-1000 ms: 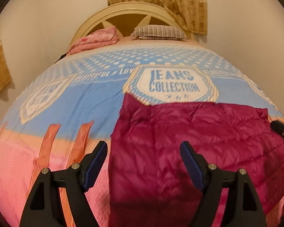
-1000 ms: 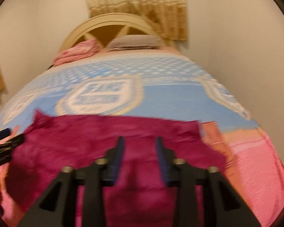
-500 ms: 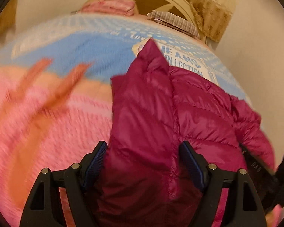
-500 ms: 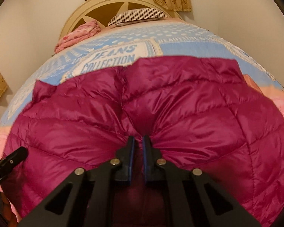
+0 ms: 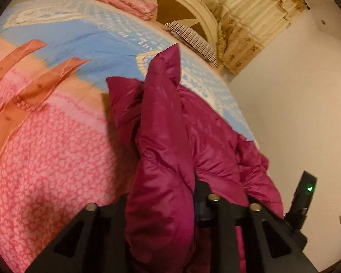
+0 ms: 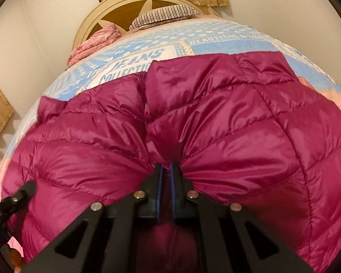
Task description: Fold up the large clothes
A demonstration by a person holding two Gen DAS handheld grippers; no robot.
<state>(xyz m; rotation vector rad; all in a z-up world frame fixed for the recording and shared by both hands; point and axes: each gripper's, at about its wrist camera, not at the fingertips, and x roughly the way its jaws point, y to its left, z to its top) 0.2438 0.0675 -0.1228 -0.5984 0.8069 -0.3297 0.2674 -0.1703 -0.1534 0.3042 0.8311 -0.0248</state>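
Note:
A magenta quilted puffer jacket [image 5: 161,136] lies spread on the bed near its foot. In the left wrist view a puffed fold of it bulges up between the jaws of my left gripper [image 5: 163,193]; the jaws are closing on that fold and the fabric hides the pads. The right wrist view shows the jacket [image 6: 238,125] gathered into radiating creases where my right gripper [image 6: 166,168] is shut on a pinch of fabric near the hem. My left gripper [image 6: 16,200] shows at the jacket's left edge there.
The bedspread [image 5: 56,147] is pink at the near end and blue with white lettering farther up. A striped pillow [image 6: 163,14] and a folded pink blanket [image 6: 93,43] lie by the cream headboard [image 6: 116,2]. A wall [image 5: 295,113] runs close along the bed's right side.
Both grippers dropped onto the jacket's near edge. The right jaws shut on a pinch of fabric first; the left gripper rolled, then its wide jaws drew in around a raised fold.

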